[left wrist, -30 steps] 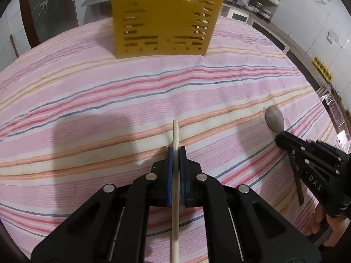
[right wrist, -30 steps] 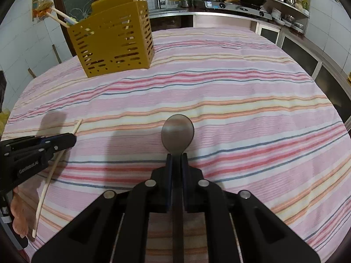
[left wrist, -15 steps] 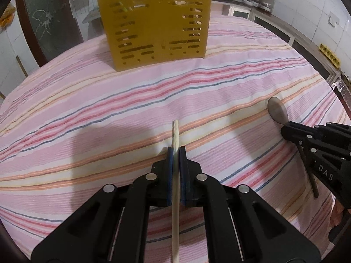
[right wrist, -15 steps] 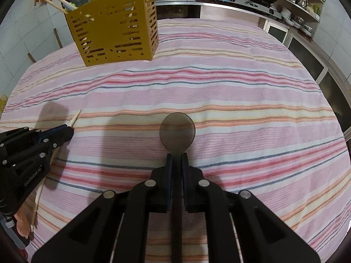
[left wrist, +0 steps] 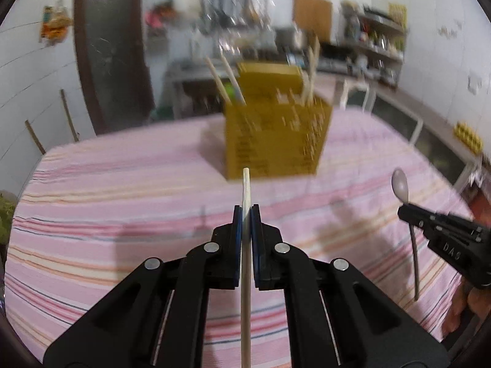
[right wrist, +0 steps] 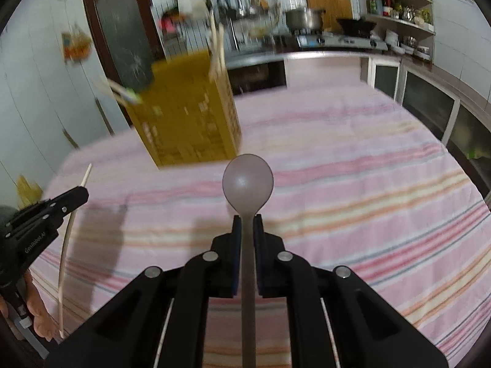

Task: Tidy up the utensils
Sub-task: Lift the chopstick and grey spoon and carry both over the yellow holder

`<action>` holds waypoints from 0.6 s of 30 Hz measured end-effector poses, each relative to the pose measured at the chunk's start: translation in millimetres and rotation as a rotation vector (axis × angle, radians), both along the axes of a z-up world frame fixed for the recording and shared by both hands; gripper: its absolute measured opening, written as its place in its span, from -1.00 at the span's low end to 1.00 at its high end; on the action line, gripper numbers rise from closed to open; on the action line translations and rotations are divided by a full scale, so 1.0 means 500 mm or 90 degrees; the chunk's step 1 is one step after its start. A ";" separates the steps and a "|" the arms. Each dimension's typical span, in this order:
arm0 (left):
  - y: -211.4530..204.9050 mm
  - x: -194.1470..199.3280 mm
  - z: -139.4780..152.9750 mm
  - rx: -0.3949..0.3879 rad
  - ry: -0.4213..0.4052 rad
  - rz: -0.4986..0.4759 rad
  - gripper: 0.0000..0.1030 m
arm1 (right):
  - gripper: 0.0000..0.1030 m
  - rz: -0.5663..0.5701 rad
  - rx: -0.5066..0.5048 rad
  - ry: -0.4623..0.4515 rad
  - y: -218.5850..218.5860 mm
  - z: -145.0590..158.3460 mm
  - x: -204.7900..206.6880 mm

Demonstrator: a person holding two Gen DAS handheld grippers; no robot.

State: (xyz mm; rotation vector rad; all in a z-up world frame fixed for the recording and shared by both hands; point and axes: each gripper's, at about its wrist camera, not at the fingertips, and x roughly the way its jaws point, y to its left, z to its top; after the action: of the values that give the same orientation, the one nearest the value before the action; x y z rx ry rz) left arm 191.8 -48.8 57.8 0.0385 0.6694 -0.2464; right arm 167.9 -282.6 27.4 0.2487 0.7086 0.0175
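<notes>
My left gripper [left wrist: 246, 211] is shut on a pale wooden chopstick [left wrist: 246, 190] whose tip points at the yellow slotted utensil holder [left wrist: 276, 141]. The holder stands at the far side of the table with several chopsticks in it. My right gripper [right wrist: 247, 220] is shut on a grey spoon [right wrist: 248, 181], bowl forward, raised above the cloth. The holder [right wrist: 187, 116] is ahead to the left in the right wrist view. The left gripper [right wrist: 49, 214] and chopstick [right wrist: 70, 224] show at that view's left; the right gripper [left wrist: 442, 233] and spoon [left wrist: 400, 185] show at the left wrist view's right.
The table is covered by a pink striped cloth [left wrist: 122, 202]. A kitchen counter with a stove and pot [right wrist: 303, 18] and shelves [right wrist: 396, 6] lies behind the table. White tiled walls and a dark door [left wrist: 107, 49] stand to the left.
Both grippers have risen and tilted up with their utensils, so the holder now sits lower and centred in view. The picture is blurred by motion.
</notes>
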 end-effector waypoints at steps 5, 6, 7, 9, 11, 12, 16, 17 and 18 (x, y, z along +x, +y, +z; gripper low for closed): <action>0.044 -0.019 0.072 -0.036 -0.060 0.024 -0.91 | -0.84 0.007 0.035 -0.075 -0.002 0.048 0.000; 0.052 -0.024 0.085 -0.040 -0.074 0.029 -0.91 | -0.84 0.006 0.038 -0.085 -0.001 0.053 0.002; 0.056 -0.028 0.097 -0.041 -0.087 0.032 -0.91 | -0.84 0.008 0.046 -0.100 -0.002 0.061 0.004; 0.062 -0.035 0.117 -0.053 -0.108 0.034 -0.91 | -0.84 0.008 0.051 -0.120 -0.002 0.070 0.009; 0.063 -0.038 0.130 -0.060 -0.120 0.032 -0.91 | -0.84 0.010 0.052 -0.148 -0.001 0.080 0.013; 0.065 -0.041 0.140 -0.066 -0.130 0.031 -0.91 | -0.84 0.009 0.048 -0.158 0.002 0.085 0.016; 0.063 -0.050 0.160 -0.075 -0.159 0.026 -0.91 | -0.84 0.010 0.042 -0.197 0.010 0.100 0.029; 0.061 -0.049 0.167 -0.079 -0.167 0.024 -0.91 | -0.84 0.011 0.042 -0.206 0.013 0.103 0.036; 0.059 -0.050 0.174 -0.083 -0.175 0.021 -0.91 | -0.84 0.010 0.041 -0.210 0.011 0.107 0.038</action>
State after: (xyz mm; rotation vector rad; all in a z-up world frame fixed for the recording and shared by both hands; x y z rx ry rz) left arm 167.0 -19.3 144.8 -0.0626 0.3790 -0.2465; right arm 187.0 -276.9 81.1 0.2934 0.3820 0.0949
